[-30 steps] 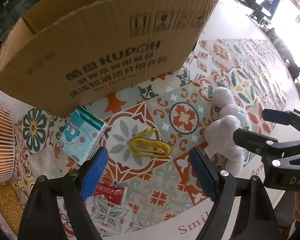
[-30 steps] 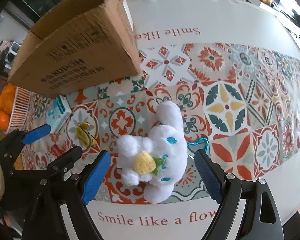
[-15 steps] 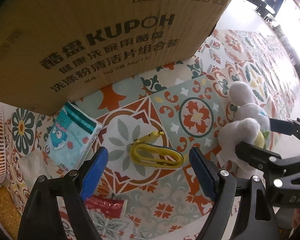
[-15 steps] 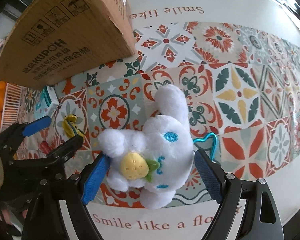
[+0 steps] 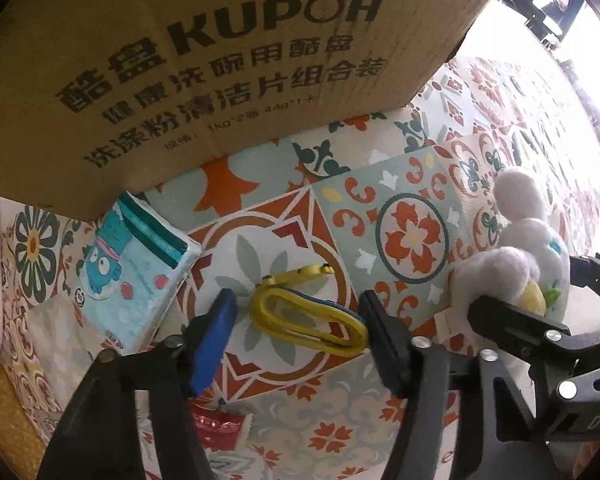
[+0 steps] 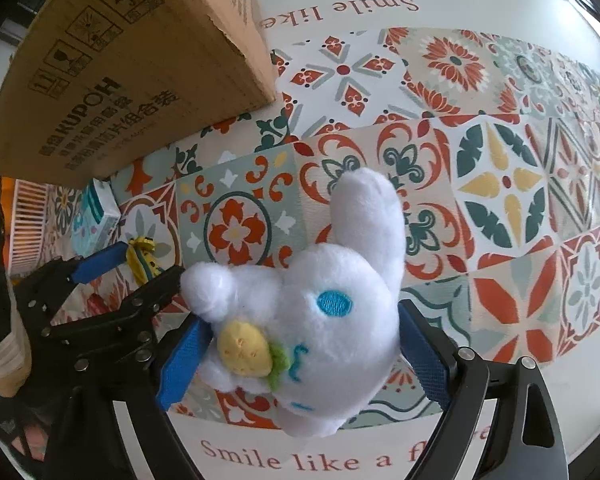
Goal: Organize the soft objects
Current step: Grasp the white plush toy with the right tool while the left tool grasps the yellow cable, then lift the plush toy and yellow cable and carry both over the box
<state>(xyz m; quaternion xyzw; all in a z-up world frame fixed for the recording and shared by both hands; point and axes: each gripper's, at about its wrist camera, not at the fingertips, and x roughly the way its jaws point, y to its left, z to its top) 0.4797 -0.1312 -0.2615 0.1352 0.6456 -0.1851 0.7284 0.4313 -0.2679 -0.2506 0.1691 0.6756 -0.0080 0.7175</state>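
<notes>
Two grabs staged together: left gripper [image 5: 296, 334] jaws, just closing, narrowly bracket the flat yellow looped strap [image 5: 308, 322], right gripper [image 6: 300, 354] jaws stand wide around the white plush bunny [image 6: 300, 316], neither lifted, presumably bound for the brown cardboard box [image 5: 204, 60] beyond the fingertips.

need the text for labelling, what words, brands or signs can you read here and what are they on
"KUPOH": brand on the cardboard box side.
Chinese lines beneath it, with "1kg": same box; the small print is too blurred to quote.
Handling symbols: box, top edge.
"Smile like a f...": tablecloth near border.
"Smile like", upside down: far border.
Tissue pack print: unreadable.
</notes>
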